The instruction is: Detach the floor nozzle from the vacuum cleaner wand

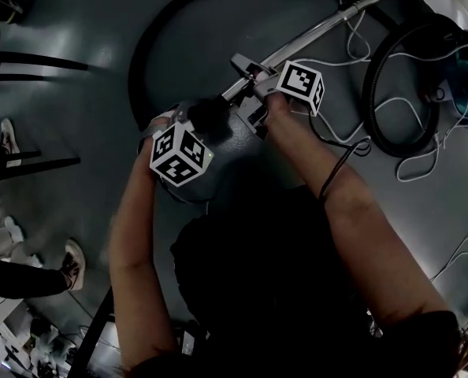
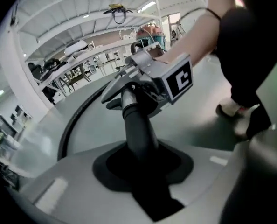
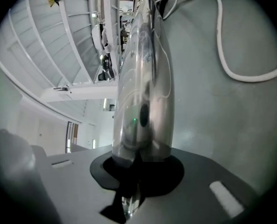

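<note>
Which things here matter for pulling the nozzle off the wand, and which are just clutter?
Job:
nozzle neck, in left hand-held gripper
wand, in right hand-held gripper
black hose

Lying about:
white cable
bystander's shoe

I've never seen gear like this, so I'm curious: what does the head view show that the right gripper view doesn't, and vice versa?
Only the head view: the person's forearms, the left gripper on a dark tube, a looping black hose.
Only the right gripper view: the right gripper, jaws shut round the chrome wand, and white roof beams behind.
Both: that wand, a white cable, grey floor.
</note>
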{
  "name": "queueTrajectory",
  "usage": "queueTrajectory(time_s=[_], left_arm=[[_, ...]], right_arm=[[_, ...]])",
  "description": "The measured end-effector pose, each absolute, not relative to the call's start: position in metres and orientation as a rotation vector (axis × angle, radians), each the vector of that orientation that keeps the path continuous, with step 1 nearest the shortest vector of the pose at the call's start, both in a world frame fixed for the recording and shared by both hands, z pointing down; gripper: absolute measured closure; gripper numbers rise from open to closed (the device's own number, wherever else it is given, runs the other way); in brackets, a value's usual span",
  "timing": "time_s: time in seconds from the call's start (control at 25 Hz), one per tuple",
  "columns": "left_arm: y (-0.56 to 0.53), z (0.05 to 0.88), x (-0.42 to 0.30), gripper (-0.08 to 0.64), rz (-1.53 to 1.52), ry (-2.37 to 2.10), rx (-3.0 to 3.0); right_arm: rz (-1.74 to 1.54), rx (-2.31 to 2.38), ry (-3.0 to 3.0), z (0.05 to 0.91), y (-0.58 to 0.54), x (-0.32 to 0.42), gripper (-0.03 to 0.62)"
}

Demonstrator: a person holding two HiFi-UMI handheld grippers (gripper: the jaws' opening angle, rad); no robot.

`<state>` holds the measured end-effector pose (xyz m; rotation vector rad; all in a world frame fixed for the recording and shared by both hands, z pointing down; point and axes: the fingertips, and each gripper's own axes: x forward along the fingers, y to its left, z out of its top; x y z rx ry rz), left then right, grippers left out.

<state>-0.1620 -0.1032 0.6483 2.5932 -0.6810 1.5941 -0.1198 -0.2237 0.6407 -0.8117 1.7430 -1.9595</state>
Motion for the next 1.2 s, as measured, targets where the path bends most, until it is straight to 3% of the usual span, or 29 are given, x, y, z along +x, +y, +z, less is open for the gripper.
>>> queueTrajectory(time_s=[0.24, 0.56, 0.72, 0.96, 1.2], left_arm=[[-0.091, 0.624, -0.155, 0.433, 1.258, -0.295, 2.443], [-0.112, 0.631, -0.168, 0.453, 1.675, -0.887, 2.701], [-0.102, 0.635, -0.185, 0.456, 1.74, -0.897, 2.721], [-0.04, 0.63, -0.286, 0.459, 1.817, -0.769, 2.691], [-0.082, 0.646, -0.238, 0.456, 1.743, -0.975, 2.672]], right_arm=[[-1.874, -0.677, 1.807, 0.617, -0.227, -0.114, 0.529], [-1.986, -0.781, 1.723, 0.629, -0.233, -0.115, 0.54], [-1.998, -0.818, 1.709, 0.633, -0.232, -0.113, 0.54], [-1.792, -0.933, 1.548, 0.642, -0.272, 0.004, 0.548], [-1.86, -1.009, 1.607, 0.667, -0.243, -0.029, 0.548]])
